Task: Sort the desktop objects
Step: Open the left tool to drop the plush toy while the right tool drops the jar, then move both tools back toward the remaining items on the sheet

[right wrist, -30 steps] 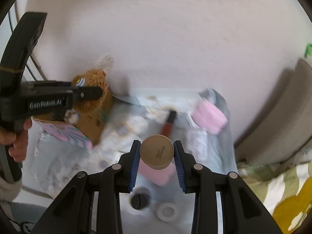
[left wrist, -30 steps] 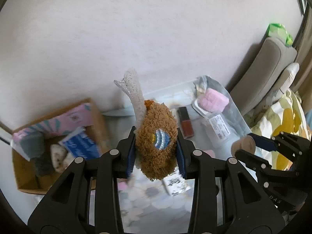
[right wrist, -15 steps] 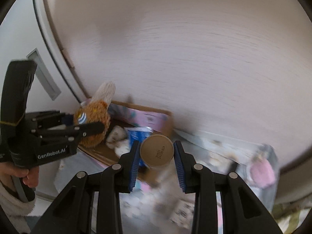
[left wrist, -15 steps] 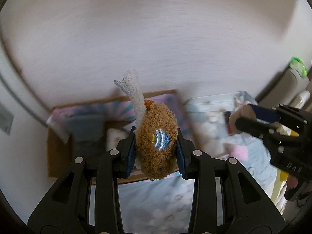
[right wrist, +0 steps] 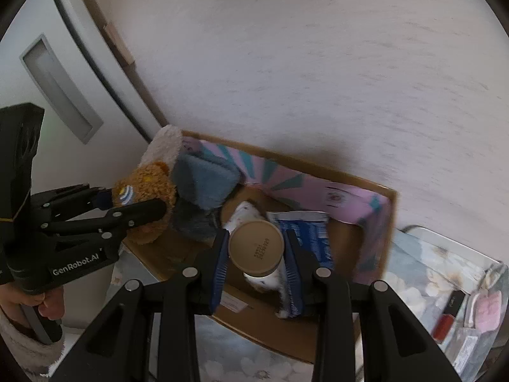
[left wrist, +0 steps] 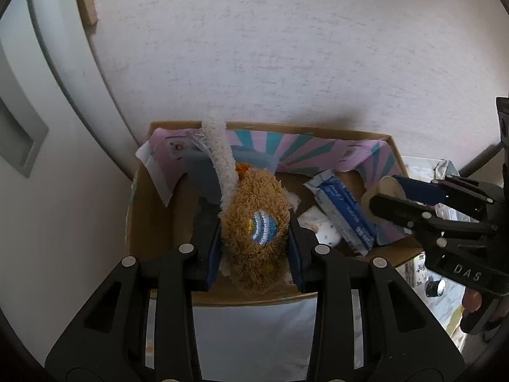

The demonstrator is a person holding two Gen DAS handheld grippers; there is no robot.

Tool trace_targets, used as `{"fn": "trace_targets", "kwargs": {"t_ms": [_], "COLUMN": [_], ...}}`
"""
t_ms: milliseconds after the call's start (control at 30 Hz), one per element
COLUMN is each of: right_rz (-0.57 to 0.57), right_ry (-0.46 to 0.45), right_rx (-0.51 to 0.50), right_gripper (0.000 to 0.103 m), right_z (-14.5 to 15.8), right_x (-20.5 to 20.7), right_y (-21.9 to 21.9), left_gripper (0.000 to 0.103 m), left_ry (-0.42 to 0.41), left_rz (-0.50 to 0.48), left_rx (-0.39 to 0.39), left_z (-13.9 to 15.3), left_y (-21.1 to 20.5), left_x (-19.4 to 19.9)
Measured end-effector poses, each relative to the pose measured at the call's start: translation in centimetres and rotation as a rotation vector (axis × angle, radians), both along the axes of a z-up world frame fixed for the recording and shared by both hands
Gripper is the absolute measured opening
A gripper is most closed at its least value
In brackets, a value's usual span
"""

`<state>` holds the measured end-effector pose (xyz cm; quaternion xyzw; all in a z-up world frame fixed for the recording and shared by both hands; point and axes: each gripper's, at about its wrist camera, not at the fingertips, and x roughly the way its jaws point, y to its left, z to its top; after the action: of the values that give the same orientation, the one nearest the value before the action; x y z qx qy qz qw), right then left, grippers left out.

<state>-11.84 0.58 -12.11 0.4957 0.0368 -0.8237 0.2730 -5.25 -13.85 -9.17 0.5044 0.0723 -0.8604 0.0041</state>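
While each tool [left wrist: 254, 245] [right wrist: 256, 248] grips plush toy [left wrist: 254, 222] or round jar [right wrist: 256, 246], cardboard box [left wrist: 149, 216] holds blue packet [left wrist: 342, 211].

In my left tool [left wrist: 254, 251], black with blue pads, I see a shaggy golden-brown plush toy [left wrist: 254, 222] with a blue-and-white striped embroidered patch and a fuzzy white tail. My right tool [right wrist: 254, 254], black with the same blue pads, frames a tan round lid [right wrist: 256, 245] stamped with dark digits. The cardboard box [left wrist: 152, 210] is plain brown, lined with a pink sheet [left wrist: 305, 149] carrying teal rays. Inside I make out a blue packet [left wrist: 343, 213] with white print and a grey-blue fuzzy cloth [right wrist: 203, 181]. The desk [right wrist: 423, 267] wears a pale blue cover with white flowers.
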Motion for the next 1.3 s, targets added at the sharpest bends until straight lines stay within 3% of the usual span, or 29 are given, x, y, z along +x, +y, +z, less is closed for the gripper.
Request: {"fn": "trace_targets", "kwargs": {"t_ms": [167,267,333,400,500,533,900,1300], "right_rz": [0.026,0.041,0.046,0.027,-0.012,-0.017,-0.056,-0.166], "right_ry": [-0.024,-0.024,-0.034,-0.03,-0.029,-0.023,0.027,0.06], "right_rx": [-0.004,0.005,0.013,0.01,0.028,0.029,0.043,-0.015], "right_gripper": [0.031,0.033,0.048,0.059,0.081,0.081,0.083,0.088], "right_z": [-0.7,-1.0,-1.4,-1.5,-1.4,-1.2,0.6,3.0], "right_x": [-0.3,-0.4,-0.5,-0.5,-0.6,-0.5,1.2,4.5], "right_y": [-1.2,-1.8,-2.1,-1.9,-1.0,-0.7,2.5,9.6], "left_gripper": [0.032,0.04,0.069,0.083,0.092,0.094,0.098,0.098], "left_ry": [-0.012,-0.002,0.0,-0.002,0.001,0.005,0.04,0.065], "left_rz": [-0.008,-0.013,-0.011,0.011,0.013,0.018,0.002,-0.101], "left_rx": [0.001,0.021,0.017,-0.051,-0.025,-0.009,-0.052,0.057], "left_z": [-0.8,-1.1,-1.3,-1.3,-1.3,-1.3,0.8,3.6], "left_y": [-0.4,-0.4,-0.4,-0.3,-0.8,-1.0,0.6,4.4], "left_x": [-0.4,-0.6,-0.8,-1.0,-1.2,-1.2,-0.3,0.5]}}
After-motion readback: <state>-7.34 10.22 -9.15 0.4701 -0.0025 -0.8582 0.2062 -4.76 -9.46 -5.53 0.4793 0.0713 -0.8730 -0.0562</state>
